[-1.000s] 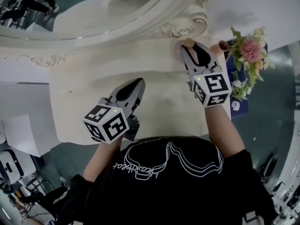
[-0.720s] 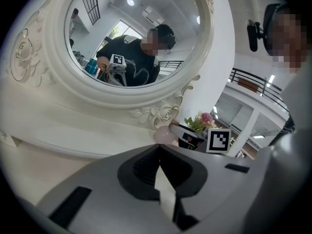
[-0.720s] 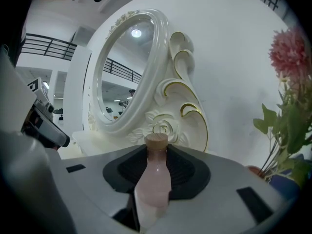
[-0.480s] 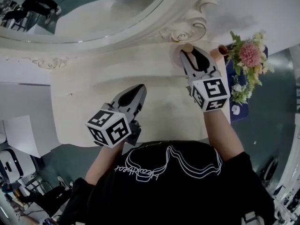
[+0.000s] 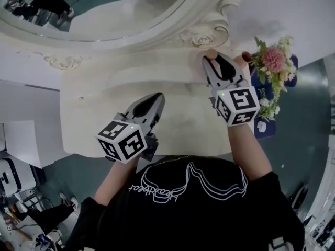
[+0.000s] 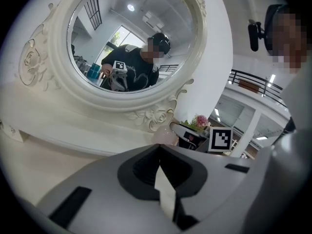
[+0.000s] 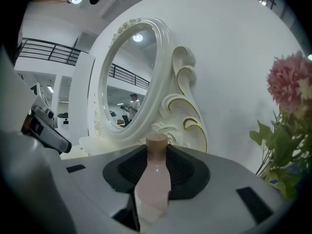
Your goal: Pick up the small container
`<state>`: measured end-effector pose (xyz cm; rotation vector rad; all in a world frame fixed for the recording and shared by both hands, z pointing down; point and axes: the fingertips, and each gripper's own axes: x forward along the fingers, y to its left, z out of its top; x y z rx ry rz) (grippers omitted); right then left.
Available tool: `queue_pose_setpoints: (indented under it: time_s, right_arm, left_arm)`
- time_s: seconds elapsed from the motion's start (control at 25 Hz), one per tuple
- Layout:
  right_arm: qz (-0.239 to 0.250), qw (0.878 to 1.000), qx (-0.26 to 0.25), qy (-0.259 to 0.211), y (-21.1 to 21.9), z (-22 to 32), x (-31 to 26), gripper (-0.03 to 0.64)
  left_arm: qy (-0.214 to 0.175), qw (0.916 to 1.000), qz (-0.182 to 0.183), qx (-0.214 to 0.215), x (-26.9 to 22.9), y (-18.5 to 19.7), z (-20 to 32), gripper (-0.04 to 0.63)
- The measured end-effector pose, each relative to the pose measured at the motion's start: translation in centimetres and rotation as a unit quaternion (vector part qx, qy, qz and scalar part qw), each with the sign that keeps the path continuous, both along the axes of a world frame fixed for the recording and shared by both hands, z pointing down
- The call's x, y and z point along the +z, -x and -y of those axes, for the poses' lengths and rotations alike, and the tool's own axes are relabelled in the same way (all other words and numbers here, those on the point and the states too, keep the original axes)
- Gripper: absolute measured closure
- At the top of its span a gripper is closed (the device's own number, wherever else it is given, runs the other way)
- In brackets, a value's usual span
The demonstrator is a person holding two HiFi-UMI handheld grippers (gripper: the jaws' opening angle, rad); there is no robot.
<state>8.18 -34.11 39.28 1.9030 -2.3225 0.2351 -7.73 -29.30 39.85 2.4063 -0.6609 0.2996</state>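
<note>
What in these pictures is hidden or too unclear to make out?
- The pink bottle: its base, in the right gripper view, is sunk between the right gripper's jaws; the head view shows only its cap.
- A brown-topped thing by the flowers: head view, too small, partly behind leaves.
- A blue thing beneath the flowers: head view, mostly covered by blooms.

Both arms reach forward, left gripper (image 5: 156, 97) closed, right gripper (image 5: 213, 61) clamped.

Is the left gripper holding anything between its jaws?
No, the left gripper has its jaws pressed together in its own view, with nothing between them.
</note>
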Motion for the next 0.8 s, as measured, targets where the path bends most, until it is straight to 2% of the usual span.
queue_pose_setpoints:
  time_s: [0.36, 0.56, 0.8]
  right_arm:
    - [-0.002, 0.999, -0.031, -0.023, 1.0, -4.9, -4.1, 0.492]
    - [0.002, 0.999, -0.050, -0.015, 1.9, -8.8, -5.4, 0.491]
    - [0.001, 0.997, -0.075, -0.020, 2.8, -14.3, -6.9, 0.492]
  left_arm:
    - [-0.024, 0.9996, -0.010, -0.007, -2.2, -0.5, -3.6, 0.592]
    - [-0.057, 0.9982, -0.009, -0.015, -4.1, -0.2, -6.0, 0.592]
    - [-0.079, 0.9966, -0.011, -0.022, -5.5, -0.3, -10.2, 0.592]
